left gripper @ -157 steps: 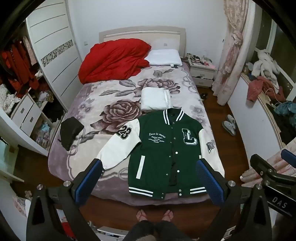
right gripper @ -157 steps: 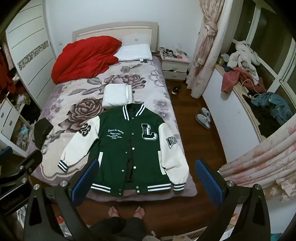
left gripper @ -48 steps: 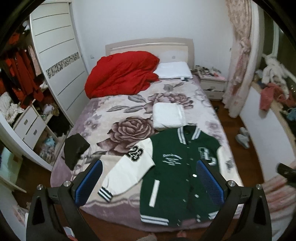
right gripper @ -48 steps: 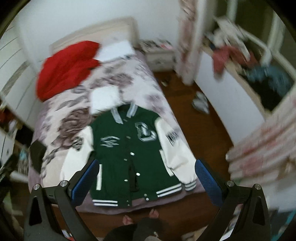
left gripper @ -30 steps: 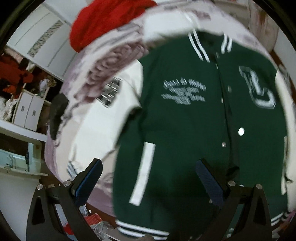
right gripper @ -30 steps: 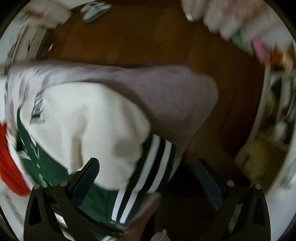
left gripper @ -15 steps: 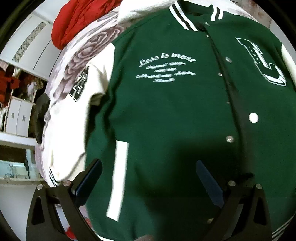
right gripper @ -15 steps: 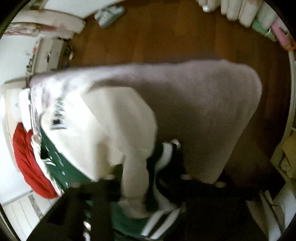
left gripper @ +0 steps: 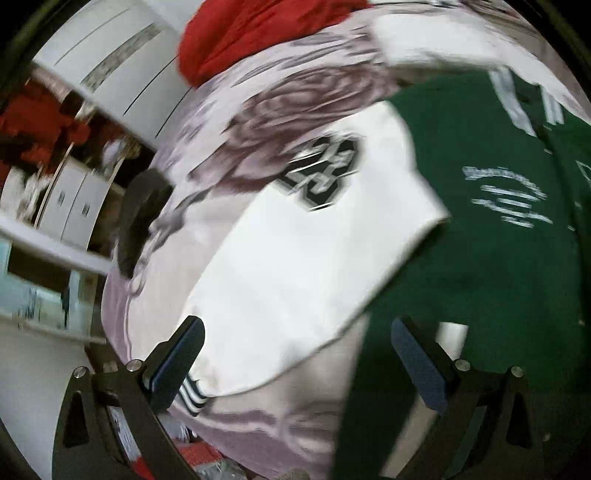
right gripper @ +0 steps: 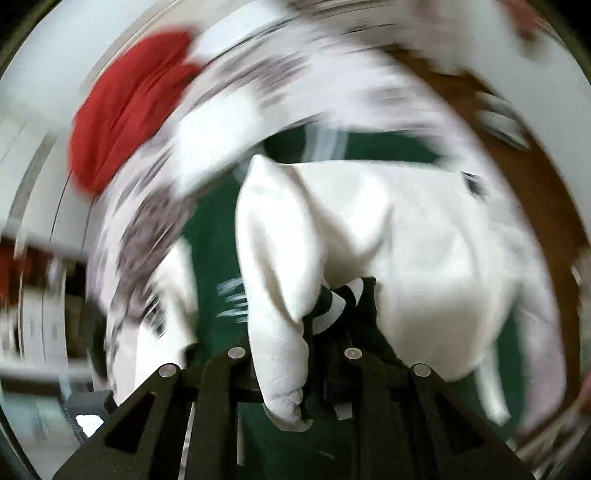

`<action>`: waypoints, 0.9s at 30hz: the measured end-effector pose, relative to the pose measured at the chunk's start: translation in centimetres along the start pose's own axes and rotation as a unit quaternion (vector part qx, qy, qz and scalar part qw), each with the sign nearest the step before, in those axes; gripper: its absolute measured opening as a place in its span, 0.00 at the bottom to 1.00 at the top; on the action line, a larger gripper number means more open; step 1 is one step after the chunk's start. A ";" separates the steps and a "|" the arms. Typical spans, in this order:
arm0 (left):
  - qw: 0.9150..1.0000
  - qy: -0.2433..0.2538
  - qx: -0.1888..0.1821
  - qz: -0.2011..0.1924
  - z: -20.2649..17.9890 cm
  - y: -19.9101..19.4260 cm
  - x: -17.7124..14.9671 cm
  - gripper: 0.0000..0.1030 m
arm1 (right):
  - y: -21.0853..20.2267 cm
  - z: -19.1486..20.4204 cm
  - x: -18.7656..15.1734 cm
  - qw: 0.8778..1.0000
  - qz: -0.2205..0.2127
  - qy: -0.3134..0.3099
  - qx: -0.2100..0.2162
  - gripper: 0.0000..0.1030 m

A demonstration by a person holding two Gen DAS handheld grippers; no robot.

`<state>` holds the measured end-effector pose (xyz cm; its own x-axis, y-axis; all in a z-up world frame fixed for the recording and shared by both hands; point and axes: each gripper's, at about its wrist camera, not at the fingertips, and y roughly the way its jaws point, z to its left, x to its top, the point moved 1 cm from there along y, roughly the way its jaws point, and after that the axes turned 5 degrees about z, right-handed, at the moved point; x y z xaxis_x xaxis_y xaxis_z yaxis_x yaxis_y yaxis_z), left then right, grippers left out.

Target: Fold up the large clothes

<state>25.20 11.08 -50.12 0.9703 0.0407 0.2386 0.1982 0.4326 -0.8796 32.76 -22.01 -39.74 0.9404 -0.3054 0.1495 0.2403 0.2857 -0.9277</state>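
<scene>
Right now the only writing I can make out is the black number patch on the white sleeve [left gripper: 295,258], which looks like "23" through the blur, and the pale script lines on the chest of the green varsity jacket with white sleeves [left gripper: 491,258], too smeared to read

My left gripper [left gripper: 295,354] stands spread wide with nothing between its blue-padded fingers [left gripper: 177,358]; that white sleeve lies just ahead of it, its striped cuff [left gripper: 192,395] beside the left finger, and the green body runs past the right finger

My right gripper [right gripper: 325,325] is clenched on the other sleeve's green-and-white striped cuff [right gripper: 332,306], with white sleeve fabric [right gripper: 280,295] bunched up and hanging over the fingers, above the green body

The jacket lies on the bed's mauve rose-print blanket [left gripper: 295,424], with a red quilt [left gripper: 251,33] further up the bed
</scene>
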 end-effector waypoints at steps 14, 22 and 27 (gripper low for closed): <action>0.997 -0.054 -0.028 0.052 4.9 3.6 -1.6 1.00 | 11.3 2.4 -1.8 0.993 0.104 0.007 0.058 0.55; 0.980 -0.033 -0.190 0.043 -2.7 -0.2 4.7 1.00 | 8.1 -18.4 -4.1 0.979 0.108 0.140 -0.099 0.55; 0.987 0.063 -0.147 0.016 -12.4 1.5 9.0 1.00 | 10.7 -20.2 -4.0 0.983 0.129 0.092 -0.092 0.55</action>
<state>35.95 0.87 -54.38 0.9825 -0.0709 0.1720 0.1811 0.1528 -0.9715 26.76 -36.10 -57.21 0.9009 -0.4080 -0.1479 -0.0647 0.2106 -0.9754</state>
